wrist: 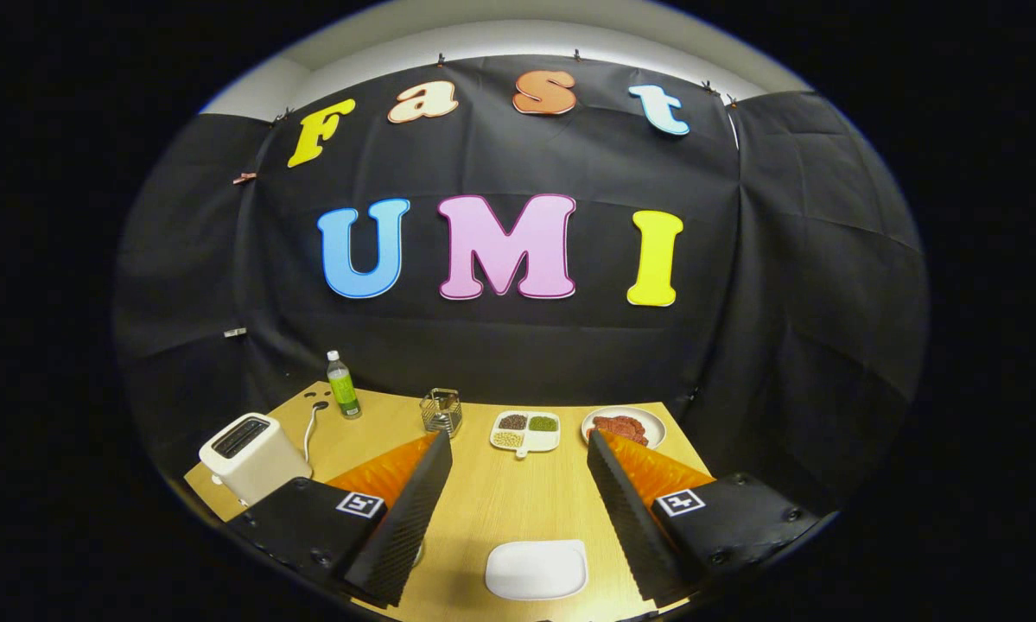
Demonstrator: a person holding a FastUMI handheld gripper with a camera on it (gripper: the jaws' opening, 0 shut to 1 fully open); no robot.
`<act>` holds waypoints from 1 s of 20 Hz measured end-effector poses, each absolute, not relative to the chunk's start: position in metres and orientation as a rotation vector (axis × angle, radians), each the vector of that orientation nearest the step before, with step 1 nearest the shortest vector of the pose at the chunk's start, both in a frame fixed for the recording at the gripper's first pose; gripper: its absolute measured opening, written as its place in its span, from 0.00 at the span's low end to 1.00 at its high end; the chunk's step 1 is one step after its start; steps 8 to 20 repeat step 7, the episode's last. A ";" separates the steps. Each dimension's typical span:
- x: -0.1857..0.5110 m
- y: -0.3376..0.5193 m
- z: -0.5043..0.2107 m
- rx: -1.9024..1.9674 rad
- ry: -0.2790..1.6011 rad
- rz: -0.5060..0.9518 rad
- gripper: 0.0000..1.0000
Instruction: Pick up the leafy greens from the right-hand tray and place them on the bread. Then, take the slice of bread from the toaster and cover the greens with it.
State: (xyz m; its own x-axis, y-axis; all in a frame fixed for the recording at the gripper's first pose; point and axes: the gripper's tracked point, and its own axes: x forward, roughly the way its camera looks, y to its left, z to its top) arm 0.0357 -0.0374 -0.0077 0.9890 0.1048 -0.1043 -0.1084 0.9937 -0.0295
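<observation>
Jaws wide open, empty, gripper (518, 510) over the white plate (536, 569) at the worktop's (492, 492) near edge. We can't spot greens or bread; toaster (254, 456) left. We'd approach the far-right plate (624, 426) low.

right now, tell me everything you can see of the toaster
The cream-white boxy toaster looks like smooth plastic and stands upright near a corner of the light wooden table, beside one finger of the open claw. A dark slot runs along its top; whether bread sits inside is unclear. A white cord trails behind it.
</observation>
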 end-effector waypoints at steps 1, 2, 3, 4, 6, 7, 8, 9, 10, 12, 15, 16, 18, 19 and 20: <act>0.036 -0.037 -0.008 -0.037 0.101 0.112 0.98; 0.035 -0.035 -0.008 -0.035 0.102 0.119 0.98; 0.034 -0.033 -0.009 -0.033 0.105 0.125 0.98; 0.035 -0.032 -0.010 -0.032 0.107 0.130 0.98; 0.036 -0.032 -0.012 -0.031 0.113 0.135 0.98; 0.037 -0.032 -0.012 -0.028 0.116 0.138 0.98; 0.037 -0.032 -0.012 -0.028 0.116 0.138 0.98; 0.037 -0.032 -0.012 -0.028 0.116 0.138 0.98; 0.037 -0.032 -0.012 -0.028 0.116 0.138 0.98; 0.037 -0.032 -0.012 -0.028 0.116 0.138 0.98; 0.037 -0.032 -0.012 -0.028 0.116 0.138 0.98; 0.037 -0.032 -0.012 -0.028 0.116 0.138 0.98; 0.037 -0.032 -0.012 -0.028 0.116 0.138 0.98; 0.037 -0.032 -0.012 -0.028 0.116 0.138 0.98; 0.037 -0.032 -0.012 -0.028 0.116 0.138 0.98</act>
